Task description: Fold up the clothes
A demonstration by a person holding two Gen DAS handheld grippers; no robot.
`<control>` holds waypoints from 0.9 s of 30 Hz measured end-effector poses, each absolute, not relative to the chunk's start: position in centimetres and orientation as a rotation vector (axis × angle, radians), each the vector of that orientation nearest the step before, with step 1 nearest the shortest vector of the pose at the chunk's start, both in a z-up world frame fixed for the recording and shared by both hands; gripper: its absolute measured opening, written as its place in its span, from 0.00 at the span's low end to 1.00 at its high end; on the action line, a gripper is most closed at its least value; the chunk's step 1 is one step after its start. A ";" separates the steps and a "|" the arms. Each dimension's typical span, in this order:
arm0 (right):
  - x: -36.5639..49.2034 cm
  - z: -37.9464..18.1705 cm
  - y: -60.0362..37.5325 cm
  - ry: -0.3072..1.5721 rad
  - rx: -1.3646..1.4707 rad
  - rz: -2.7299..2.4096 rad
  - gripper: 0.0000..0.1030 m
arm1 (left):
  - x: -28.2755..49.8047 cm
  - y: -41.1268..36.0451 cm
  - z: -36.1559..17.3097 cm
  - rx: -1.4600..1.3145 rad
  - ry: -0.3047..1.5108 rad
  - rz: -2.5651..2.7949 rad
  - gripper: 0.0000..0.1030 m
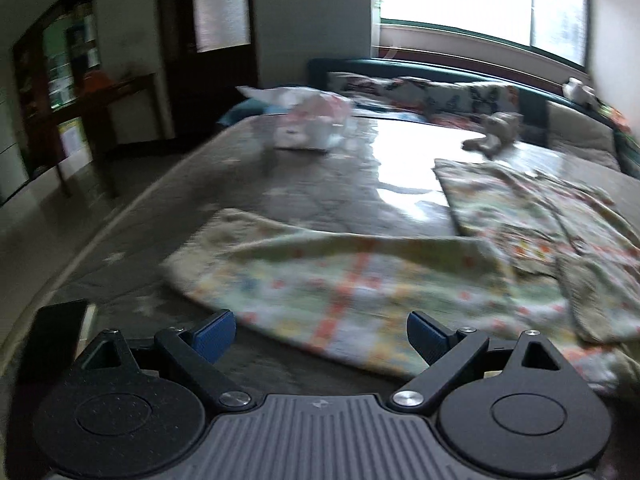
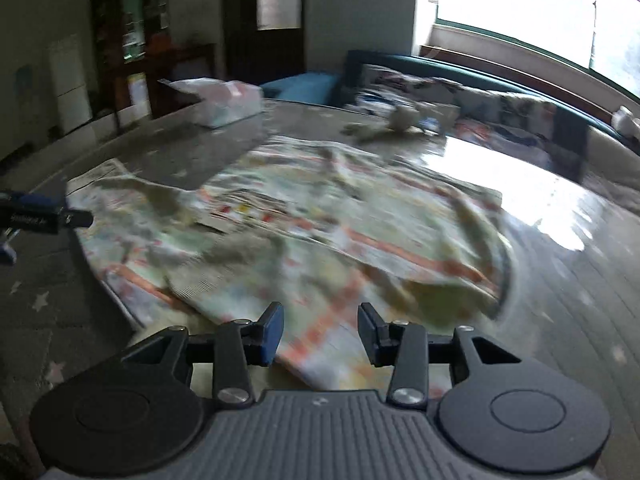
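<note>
Hovering low over the desk [image 1: 320,168], the left gripper [image 1: 320,338] has its blue-padded fingers [image 1: 212,336] spread wide and holds nothing; a plaid garment [image 1: 340,280] lies flat on the glossy surface just ahead of them, its near edge falling between the two pads. Further right a second patch of the same checked cloth lies rumpled, and whether it is one piece with the first cannot be told through the blur. A tissue box [image 1: 304,128] sits at the far side of the desk, with a small pale object [image 1: 496,128] to its right, and a sofa [image 1: 440,92] stands under the bright window [image 1: 480,0]. From the right wrist view, the right gripper [image 2: 320,334] has its fingers [image 2: 272,334] partly apart, also empty, above the near hem of the plaid garment [image 2: 320,220], which spreads creased across the middle of the desk [image 2: 560,280]. The left gripper's tip [image 2: 48,216] shows at the left edge, beside the cloth's corner. The tissue box [image 2: 224,104] rests beyond.
</note>
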State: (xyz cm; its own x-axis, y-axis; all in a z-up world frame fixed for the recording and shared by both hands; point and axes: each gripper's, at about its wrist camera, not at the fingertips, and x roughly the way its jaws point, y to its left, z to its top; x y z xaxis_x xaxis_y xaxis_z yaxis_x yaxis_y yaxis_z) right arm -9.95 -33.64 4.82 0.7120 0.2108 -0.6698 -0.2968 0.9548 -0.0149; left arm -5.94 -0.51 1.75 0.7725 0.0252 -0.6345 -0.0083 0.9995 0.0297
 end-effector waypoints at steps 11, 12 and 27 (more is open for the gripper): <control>-8.2 3.3 -29.7 0.744 -0.169 0.372 0.43 | -2.4 6.4 1.6 -0.093 0.696 0.236 0.80; -8.3 3.3 -29.8 0.743 -0.163 0.373 0.43 | -2.1 6.8 1.5 -0.102 0.697 0.250 0.79; -9.7 4.0 -31.6 0.719 -0.106 0.330 0.44 | -1.4 7.0 1.7 -0.190 0.677 0.223 0.11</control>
